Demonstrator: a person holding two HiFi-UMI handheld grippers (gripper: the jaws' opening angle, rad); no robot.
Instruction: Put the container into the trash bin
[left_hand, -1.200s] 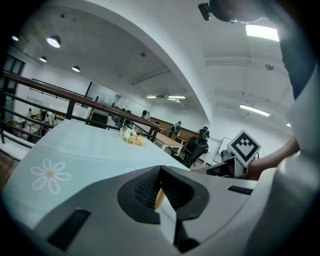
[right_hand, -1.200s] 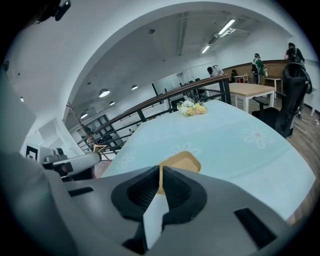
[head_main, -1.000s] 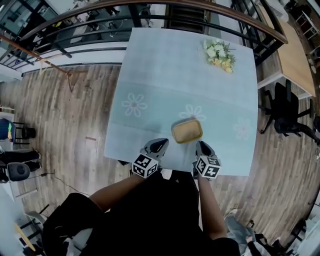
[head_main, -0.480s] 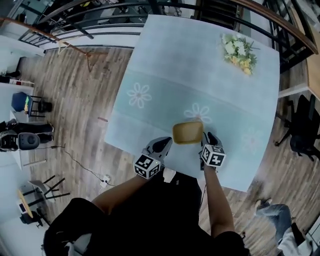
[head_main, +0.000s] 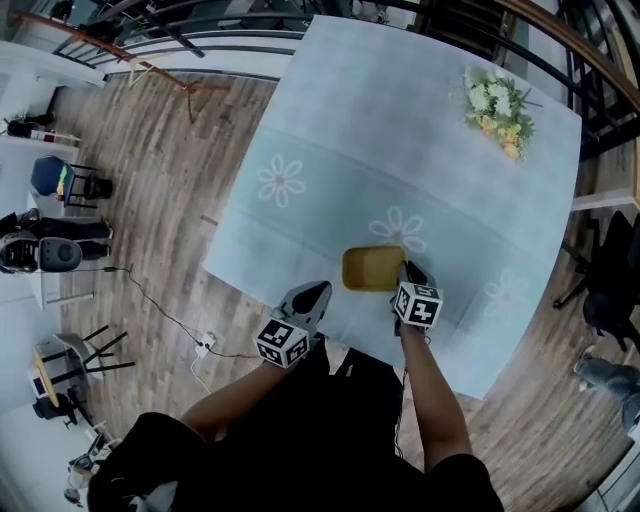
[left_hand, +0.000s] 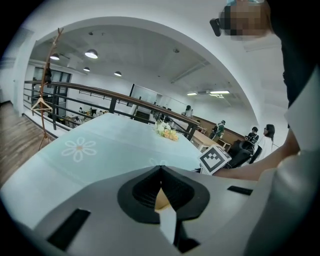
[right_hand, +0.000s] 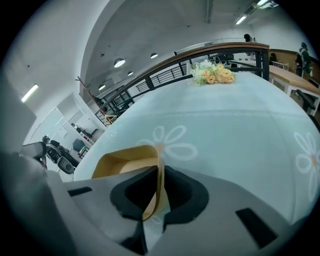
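Closing on the right wall of the tan container (head_main: 370, 268), the right gripper (head_main: 405, 270) is pinching that thin wall between its nearly shut jaws. The container is sitting on the pale-blue table (head_main: 400, 130) by its near edge. The left gripper (head_main: 318, 290) is hovering just left of it, apart, jaws together and empty. Both forearms are reaching forward, grippers tilting down. The right gripper view is showing the wall running between the pads; the head view is showing the bouquet (head_main: 497, 110) at the far right corner.
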